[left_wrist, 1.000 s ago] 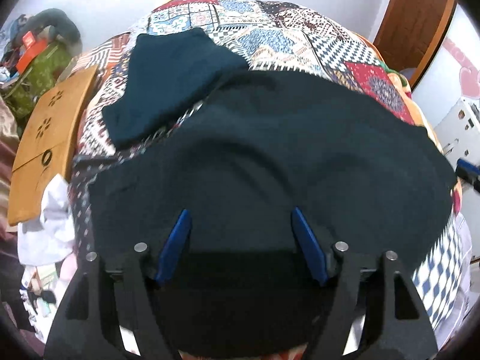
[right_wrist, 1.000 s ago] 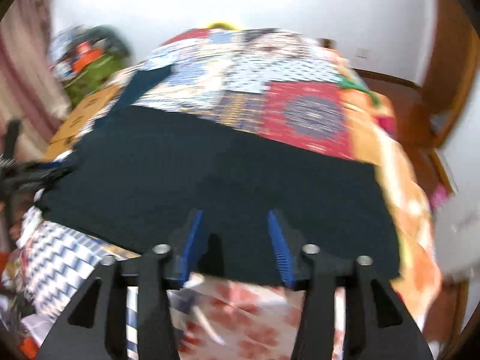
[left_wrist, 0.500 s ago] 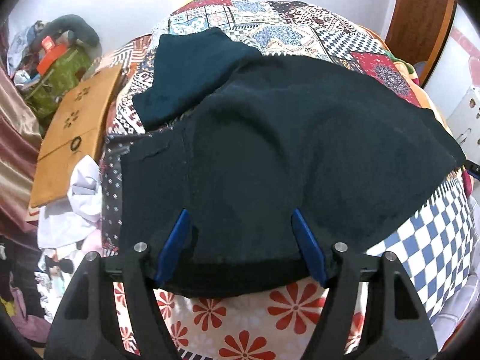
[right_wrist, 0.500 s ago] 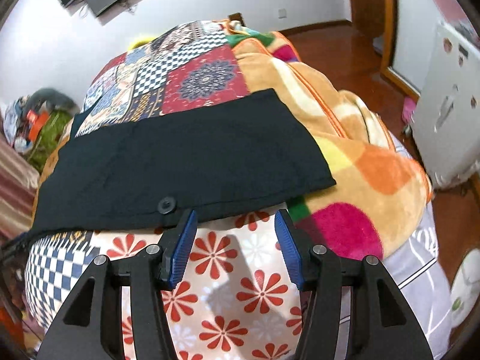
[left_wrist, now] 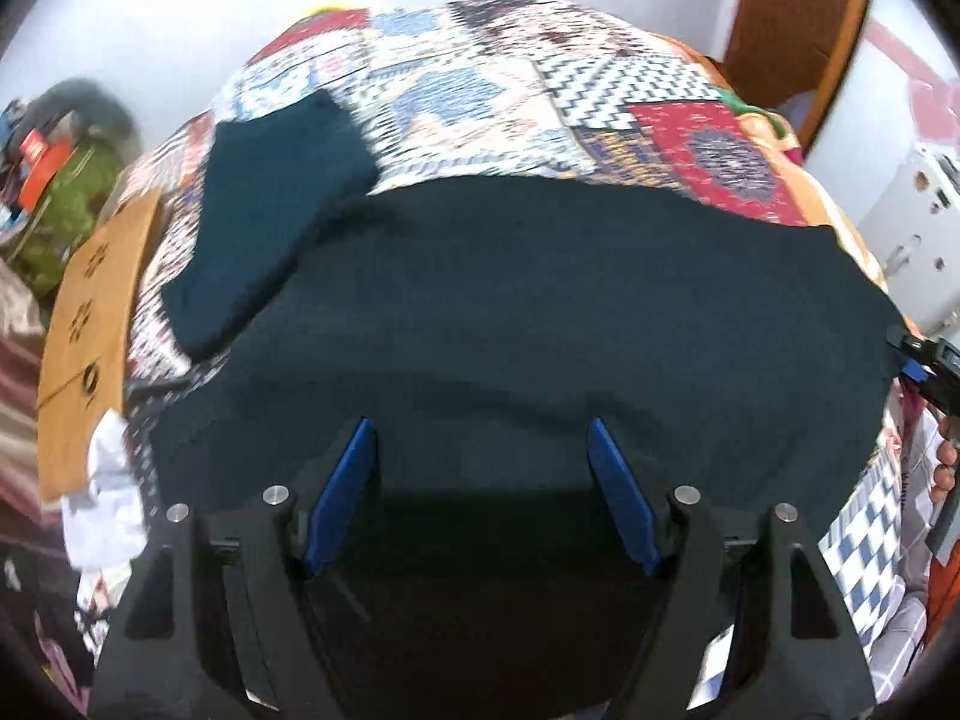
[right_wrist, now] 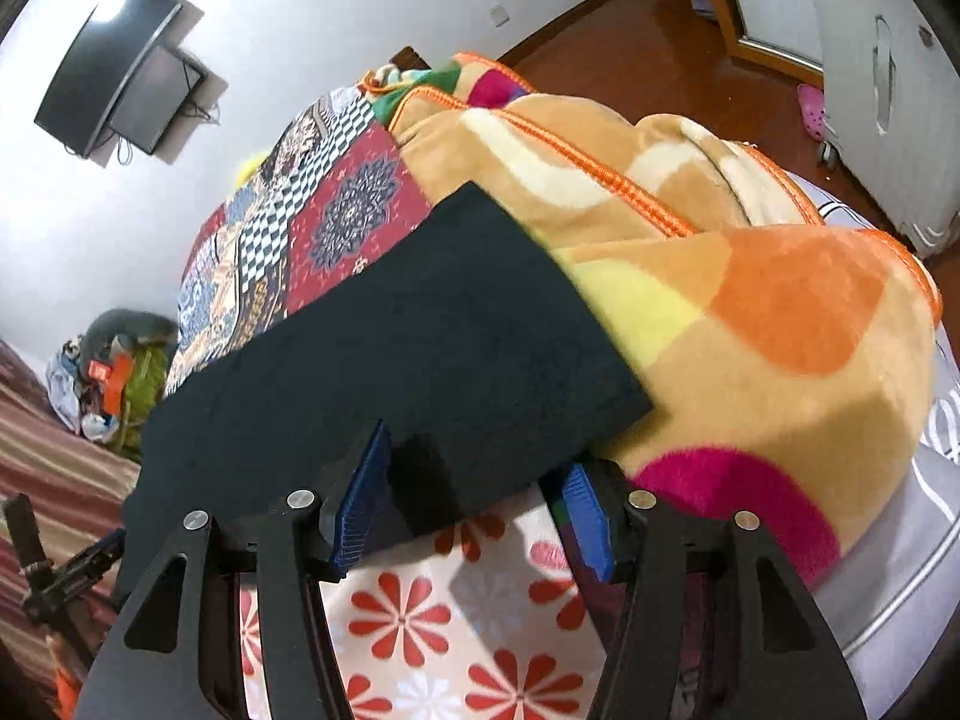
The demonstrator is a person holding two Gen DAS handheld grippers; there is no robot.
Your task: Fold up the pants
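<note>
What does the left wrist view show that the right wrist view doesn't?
Only the left wrist view shows a folded dark teal garment lying beyond the pants, a wooden board and white cloth off the bed's side, and the open left hand-held gripper over the pants. Only the right wrist view shows a wall-mounted screen, the orange fleece blanket and the right hand-held gripper at the pants' near edge. Both show the dark pants spread on the patchwork bedspread.

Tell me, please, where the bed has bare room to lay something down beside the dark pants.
Free: the patchwork quilt beyond the pants, toward the wall, and the floral sheet at the near edge. Crowded: the right side, under the orange blanket, and the left, where a dark folded garment lies.
</note>
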